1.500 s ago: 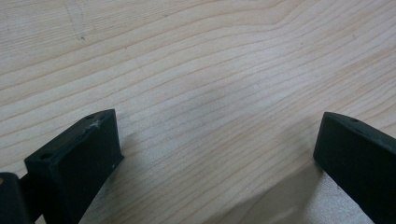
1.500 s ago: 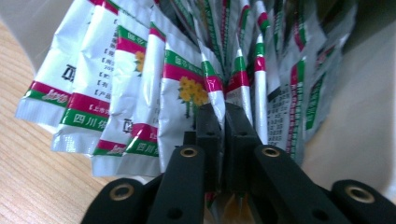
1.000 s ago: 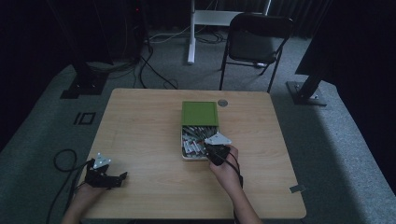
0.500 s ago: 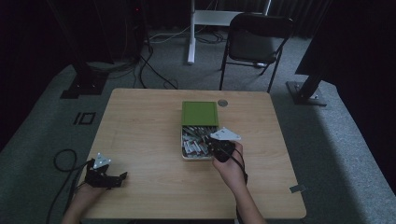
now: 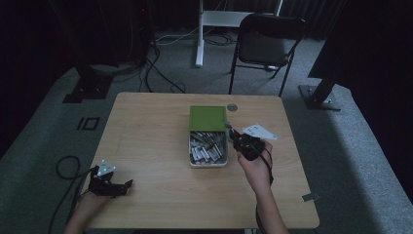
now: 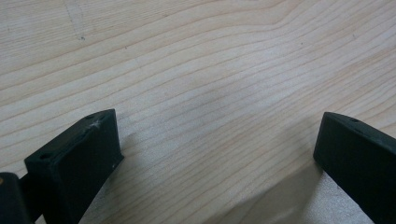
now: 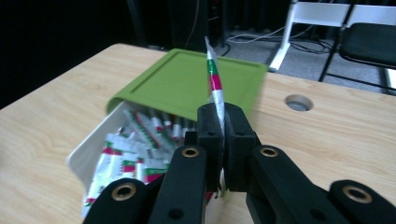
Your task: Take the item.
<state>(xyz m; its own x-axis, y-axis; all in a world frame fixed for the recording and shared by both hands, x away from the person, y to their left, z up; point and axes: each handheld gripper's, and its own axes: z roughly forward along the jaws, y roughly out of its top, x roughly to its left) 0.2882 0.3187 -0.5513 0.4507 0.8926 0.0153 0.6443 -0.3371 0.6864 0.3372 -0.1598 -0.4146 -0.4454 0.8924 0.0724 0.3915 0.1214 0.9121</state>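
Inspection runs from the left edge of the table rightward. Left gripper rests near the front left corner, well apart from the work; its own view shows both jaws spread wide over bare wood with nothing between them, which I judge to be a parked, idle position. Centre of the table holds a white box packed with sachets, its green lid slid partly back, evidently to give access to the contents. Right gripper hangs just beside the box's right edge, jaws clenched on a single sachet. The high view fixes these positions but is too coarse to resolve the held item. The right gripper view supplies it: a thin packet, banded green, pink and silver, pinched edge-on at its lower end and standing upright above the pads, in front of the lid. Grip appears narrow but secure.
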